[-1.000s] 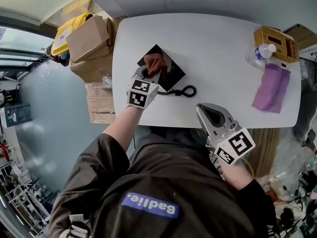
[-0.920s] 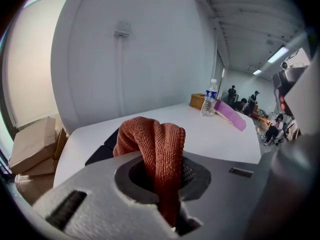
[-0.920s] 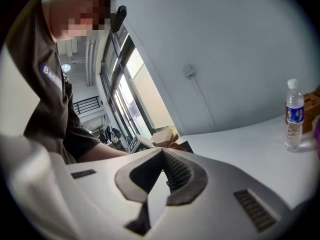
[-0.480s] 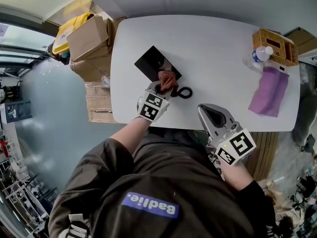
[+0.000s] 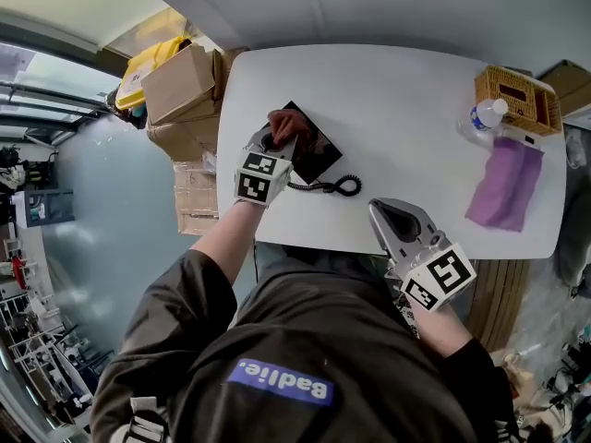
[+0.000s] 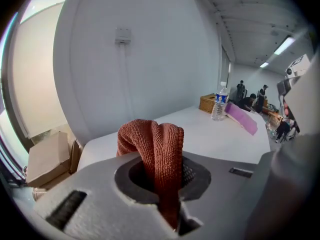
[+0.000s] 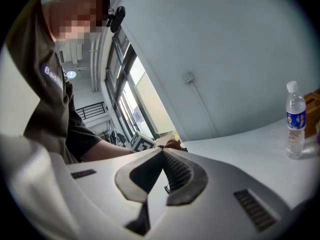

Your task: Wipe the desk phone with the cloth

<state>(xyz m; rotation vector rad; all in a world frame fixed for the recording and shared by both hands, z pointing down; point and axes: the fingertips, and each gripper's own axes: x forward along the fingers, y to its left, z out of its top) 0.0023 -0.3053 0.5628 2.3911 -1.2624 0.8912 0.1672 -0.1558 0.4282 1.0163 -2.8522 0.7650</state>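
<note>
So you've got a big white tabletop [image 5: 406,109] with rounded corners, and a stack of cardboard boxes [image 5: 185,86] sitting just off its left end. The desk phone [image 5: 314,150] is a flat black slab lying at an angle near the left-front part of the tabletop. Way over on the right end there's a purple cloth [image 5: 503,185] draped at the edge, a wicker basket [image 5: 517,98] at the far right corner, and a water bottle [image 5: 480,118] standing just beside both. The left gripper [image 5: 274,138] is reaching over the phone's far-left corner with its jaws clamped on a rust-red cloth [image 5: 288,125]. In the left gripper view the cloth [image 6: 155,149] bunches up out of the jaws in a thick fold, and in the head view it sits right on top of that corner of the phone. The right gripper [image 7: 161,151] is empty with its jaws closed together, held off the near edge of the tabletop in front of the person's torso, well apart from the phone. The phone's coiled cord [image 5: 337,187] trails out along the tabletop toward the near edge.
</note>
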